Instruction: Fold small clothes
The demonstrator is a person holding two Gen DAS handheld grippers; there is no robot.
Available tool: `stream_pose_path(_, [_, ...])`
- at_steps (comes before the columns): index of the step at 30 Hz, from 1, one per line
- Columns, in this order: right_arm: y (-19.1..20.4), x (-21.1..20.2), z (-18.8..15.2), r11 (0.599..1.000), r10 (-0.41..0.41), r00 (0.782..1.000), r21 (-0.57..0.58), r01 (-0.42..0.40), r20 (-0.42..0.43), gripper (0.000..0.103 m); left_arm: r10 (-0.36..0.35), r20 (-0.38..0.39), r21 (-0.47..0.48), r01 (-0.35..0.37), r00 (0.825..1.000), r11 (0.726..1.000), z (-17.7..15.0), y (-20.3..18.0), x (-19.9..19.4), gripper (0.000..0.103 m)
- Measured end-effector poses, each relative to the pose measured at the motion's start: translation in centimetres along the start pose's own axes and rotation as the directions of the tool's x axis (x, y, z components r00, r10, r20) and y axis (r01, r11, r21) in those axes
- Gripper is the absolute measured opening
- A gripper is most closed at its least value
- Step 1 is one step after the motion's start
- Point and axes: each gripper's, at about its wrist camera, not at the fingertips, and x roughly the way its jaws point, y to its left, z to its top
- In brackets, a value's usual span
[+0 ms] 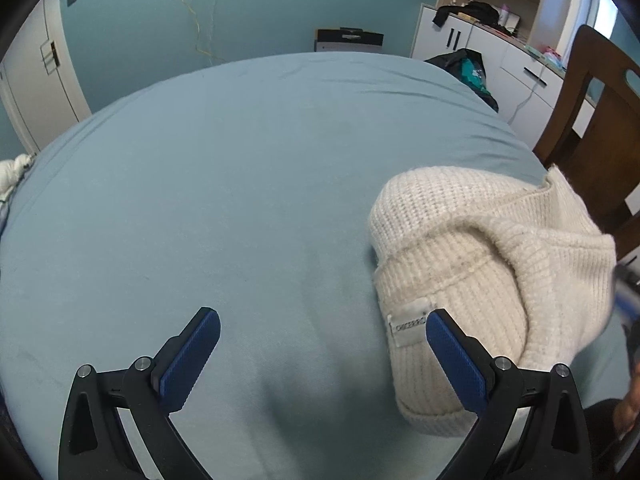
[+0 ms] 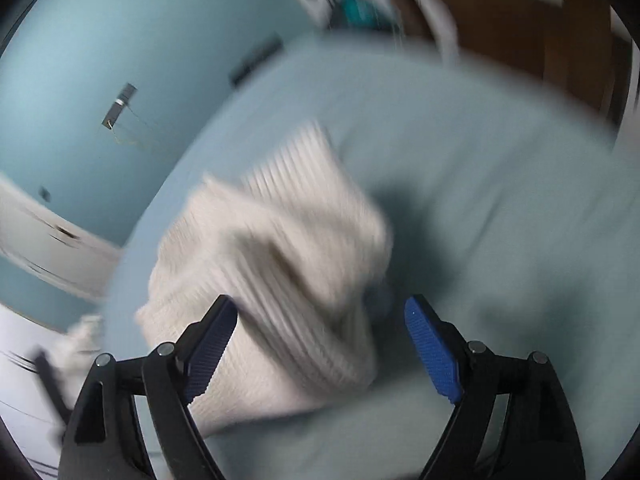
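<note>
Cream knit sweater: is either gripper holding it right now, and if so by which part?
Nothing is held. The left gripper stands open beside the cream knit sweater. The right gripper is open too, its jaws clear of the knit.

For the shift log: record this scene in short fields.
garment: cream knit sweater, bunched, partly folded, white label showing
surface: light blue bedsheet
left gripper: jaws open, empty, one pad at the label
right gripper: jaws open, over the sweater's edge, no grip
right view: motion-blurred
nearby: wooden chair
</note>
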Motion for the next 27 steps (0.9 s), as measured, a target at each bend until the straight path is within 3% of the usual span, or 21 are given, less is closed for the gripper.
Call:
stream_pose_path(2, [2.0,-0.9,0.2,0.992,-0.057,0.99,-0.103,0.071,0.132,0.087,0.008,0.005,0.007,-0.008,1.0,1.0,0.5,-1.0,0.3,0.103])
stream_pose_path(4, [3.3,-0.1,0.9,0.981,-0.079,0.984,-0.162,0.105,0.157,0.09,0.009,0.002,0.01,-0.009,1.0,1.0,0.6,-1.5,0.5,0.103])
stream_pose_path(7, [2.3,2.2,1.2,0.981,-0.09,0.993,-0.163,0.101,0.072,0.09,0.011,-0.003,0.029,-0.011,1.0,1.0,0.6,-2.1,0.9,0.103])
stream_pose_path(8, [1.1,2.9,1.1,0.982,-0.109,0.994,-0.15,0.113,0.031,0.092,0.015,-0.003,0.038,-0.015,1.0,0.999,0.5,-2.2,0.9,0.103])
stream_pose_path(9, [-0.1,4.9,1.3,0.982,-0.138,0.99,-0.134,0.133,-0.028,0.102,0.022,-0.001,0.05,-0.022,1.0,0.999,0.5,-2.4,1.0,0.103])
stream_pose_path(10, [-1.4,6.4,1.3,0.985,-0.144,0.986,-0.104,0.135,-0.085,0.102,0.024,-0.001,0.055,-0.024,1.0,0.998,0.4,-2.5,1.0,0.103])
stream_pose_path(13, [-4.0,8.6,2.6,0.998,-0.021,0.985,0.049,0.03,-0.172,0.102,0.03,-0.004,0.069,-0.03,1.0,0.997,0.2,-2.5,1.1,0.103])
stream_pose_path(17, [-6.5,8.7,2.8,0.987,0.098,0.965,0.15,-0.062,-0.243,0.102,0.029,-0.01,0.078,-0.028,1.0,0.997,0.0,-2.4,1.0,0.103])
stream_pose_path(19, [-7.6,8.4,3.7,0.964,0.199,0.944,0.225,-0.14,-0.263,0.102,0.002,-0.013,0.075,-0.001,1.0,0.997,0.2,-2.1,0.8,0.103])
stream_pose_path(20, [-8.4,7.7,4.5,0.939,0.28,0.932,0.27,-0.215,-0.231,0.102,-0.027,-0.017,0.067,0.028,1.0,0.997,0.3,-1.9,0.7,0.103])
stream_pose_path(21, [-9.1,7.2,5.0,0.924,0.311,0.931,0.292,-0.248,-0.192,0.102,-0.07,-0.025,0.055,0.071,0.997,0.996,0.5,-1.6,0.6,0.103])
stream_pose_path(23, [-10.7,5.8,6.1,0.927,0.288,0.949,0.284,-0.244,-0.126,0.102,-0.147,-0.046,0.033,0.148,0.988,0.988,0.8,-1.2,0.8,0.103])
stream_pose_path(25, [-12.1,5.9,6.7,0.935,0.272,0.952,0.271,-0.227,-0.14,0.102,-0.227,-0.073,-0.009,0.227,0.971,0.974,1.3,-0.8,1.6,0.103])
stream_pose_path(27, [-13.2,7.1,6.5,0.915,0.334,0.919,0.307,-0.263,-0.209,0.102,-0.347,-0.124,-0.086,0.338,0.93,0.937,1.8,-0.4,3.4,0.103])
